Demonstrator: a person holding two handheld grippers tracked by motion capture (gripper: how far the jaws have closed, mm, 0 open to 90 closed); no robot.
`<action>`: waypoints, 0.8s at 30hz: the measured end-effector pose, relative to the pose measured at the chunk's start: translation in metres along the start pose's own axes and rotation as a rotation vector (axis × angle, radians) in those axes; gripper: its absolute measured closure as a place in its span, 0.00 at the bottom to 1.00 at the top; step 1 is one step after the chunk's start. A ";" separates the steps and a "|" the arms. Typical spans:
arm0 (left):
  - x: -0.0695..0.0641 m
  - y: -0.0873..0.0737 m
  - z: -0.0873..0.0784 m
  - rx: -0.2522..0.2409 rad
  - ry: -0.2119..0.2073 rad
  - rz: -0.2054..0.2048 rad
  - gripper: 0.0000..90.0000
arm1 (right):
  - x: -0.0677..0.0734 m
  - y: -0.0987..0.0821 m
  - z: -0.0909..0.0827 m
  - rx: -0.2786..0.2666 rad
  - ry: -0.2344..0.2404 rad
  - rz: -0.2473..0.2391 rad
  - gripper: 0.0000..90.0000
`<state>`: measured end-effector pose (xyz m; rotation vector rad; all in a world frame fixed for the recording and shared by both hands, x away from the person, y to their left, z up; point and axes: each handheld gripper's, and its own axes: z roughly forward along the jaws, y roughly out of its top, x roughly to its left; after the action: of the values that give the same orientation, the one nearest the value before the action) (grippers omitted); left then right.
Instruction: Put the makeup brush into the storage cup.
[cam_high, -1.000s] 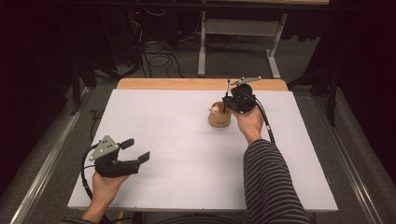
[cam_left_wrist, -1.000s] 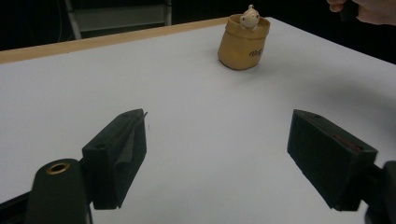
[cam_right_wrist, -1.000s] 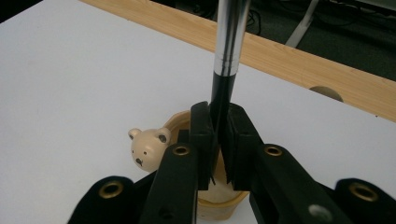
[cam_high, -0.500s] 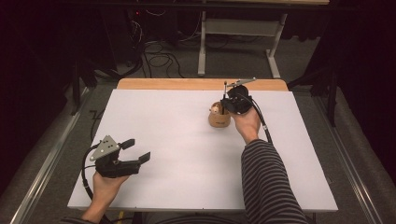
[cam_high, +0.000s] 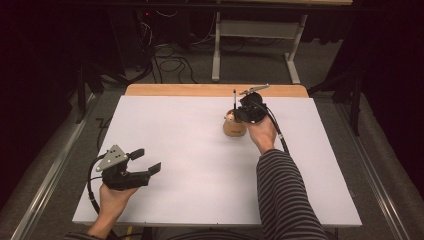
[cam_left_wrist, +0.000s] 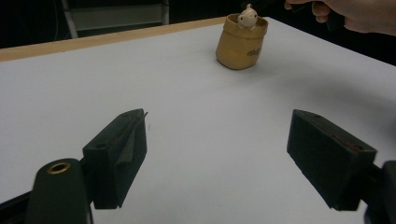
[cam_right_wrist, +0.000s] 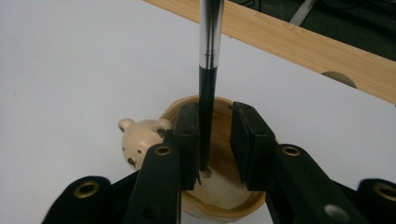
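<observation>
While the pen (cam_right_wrist: 208, 70) stands upright in the bear-faced cup (cam_high: 233, 126) at the bench's (cam_high: 190, 150) far right, we judge it light, stiff and slick, our right gripper's (cam_right_wrist: 219, 140) fingers having just opened off its dark lower shaft, the left gripper (cam_high: 142, 161) wide open, empty.

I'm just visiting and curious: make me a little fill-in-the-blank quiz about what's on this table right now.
1. The pen stands upright with its tip inside the tan ____.
2. A small ____ head decorates the rim of the holder.
3. The right gripper has just been opening, and the pen is between its ____.
4. The left gripper is open above the white ____, holding nothing.

Missing words: holder; bear; jaws; table
</observation>
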<state>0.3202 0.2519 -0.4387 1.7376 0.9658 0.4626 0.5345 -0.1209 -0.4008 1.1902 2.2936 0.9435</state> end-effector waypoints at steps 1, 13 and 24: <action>0.000 0.000 0.000 0.000 0.000 -0.002 0.23 | 0.000 0.000 0.000 -0.001 -0.001 0.004 0.77; 0.000 0.000 -0.001 -0.008 0.005 -0.003 0.23 | -0.003 0.000 -0.020 -0.068 0.000 0.033 0.64; 0.000 0.001 0.000 -0.010 0.006 -0.004 0.22 | -0.001 -0.006 -0.040 -0.132 0.019 0.035 0.52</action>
<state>0.3201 0.2517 -0.4379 1.7262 0.9689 0.4693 0.5080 -0.1399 -0.3771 1.1744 2.1936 1.1053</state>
